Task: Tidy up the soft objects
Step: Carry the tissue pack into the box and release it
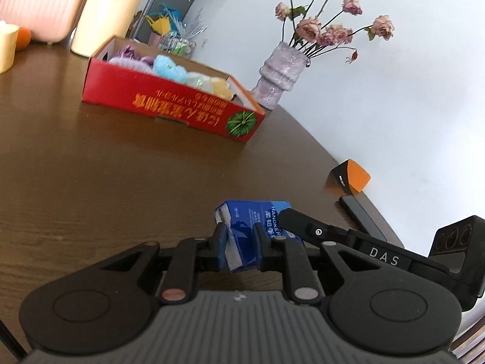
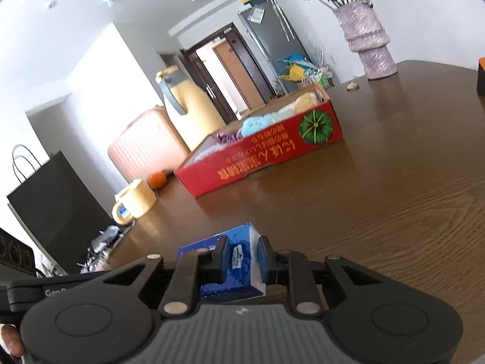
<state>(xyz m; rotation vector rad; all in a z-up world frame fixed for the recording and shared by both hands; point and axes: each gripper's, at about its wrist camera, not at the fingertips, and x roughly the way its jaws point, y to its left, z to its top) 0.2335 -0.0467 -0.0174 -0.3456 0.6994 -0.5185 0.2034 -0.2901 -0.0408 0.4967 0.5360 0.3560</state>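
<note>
Above the wood-grain table (image 1: 91, 166), both jaws pinch one soft blue tissue pack (image 1: 242, 236)

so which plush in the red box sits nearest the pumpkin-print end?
The tan plush, last in the row inside the red box, nearest the pumpkin print. The light blue plush and purple plush lie farther along.

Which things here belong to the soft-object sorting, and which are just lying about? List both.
Job: blue tissue pack, red cardboard box, plush toys inside it.

Lying about: flower vase, yellow jug, mug, orange, orange-black box.
</note>
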